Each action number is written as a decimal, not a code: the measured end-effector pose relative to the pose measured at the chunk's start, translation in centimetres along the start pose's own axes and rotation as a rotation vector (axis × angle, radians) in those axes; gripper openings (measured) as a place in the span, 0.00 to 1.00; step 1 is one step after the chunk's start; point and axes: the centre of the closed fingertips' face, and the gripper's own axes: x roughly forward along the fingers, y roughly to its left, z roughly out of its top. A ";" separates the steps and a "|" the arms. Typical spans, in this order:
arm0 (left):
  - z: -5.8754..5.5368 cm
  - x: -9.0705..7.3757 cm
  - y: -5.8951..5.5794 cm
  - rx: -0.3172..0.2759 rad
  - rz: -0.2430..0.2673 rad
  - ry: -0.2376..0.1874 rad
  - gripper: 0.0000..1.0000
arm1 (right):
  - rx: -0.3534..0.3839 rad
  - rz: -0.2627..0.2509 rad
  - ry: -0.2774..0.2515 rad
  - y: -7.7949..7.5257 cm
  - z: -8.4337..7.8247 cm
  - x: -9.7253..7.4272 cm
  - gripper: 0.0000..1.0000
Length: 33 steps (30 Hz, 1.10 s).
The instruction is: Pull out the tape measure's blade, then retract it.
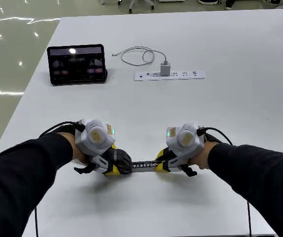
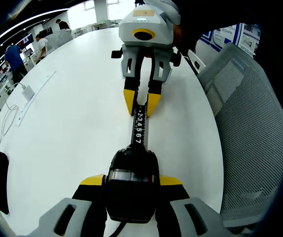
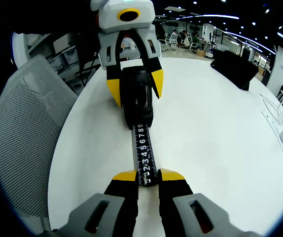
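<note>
The black tape measure case [image 1: 119,161] [image 2: 132,181] [image 3: 137,96] lies on the white table [image 1: 191,108] near the front edge, with my left gripper [image 1: 114,164] [image 2: 131,180] shut on it. A short length of numbered blade [image 1: 145,165] [image 2: 138,127] [image 3: 143,153] runs out of the case to the right. My right gripper [image 1: 160,166] [image 3: 146,177] is shut on the blade's free end. In the left gripper view the right gripper [image 2: 140,104] faces me; in the right gripper view the left gripper [image 3: 135,89] does the same.
A dark tablet [image 1: 76,64] stands at the back left. A white power strip [image 1: 169,75] with a plugged charger and a coiled cable [image 1: 137,54] lies behind the middle. A grey mesh chair [image 2: 252,128] [image 3: 23,118] is beside the table's near edge.
</note>
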 end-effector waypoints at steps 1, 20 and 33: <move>0.0 0.0 0.0 0.000 0.001 -0.001 0.34 | 0.001 -0.001 0.000 0.0 -0.1 0.0 0.10; 0.1 0.0 -0.1 -0.004 0.003 -0.013 0.34 | 0.018 -0.012 -0.004 0.0 -1.3 -1.2 0.10; 0.1 0.0 -0.1 -0.011 0.014 -0.014 0.34 | 0.025 -0.019 0.000 0.0 -2.2 -2.2 0.10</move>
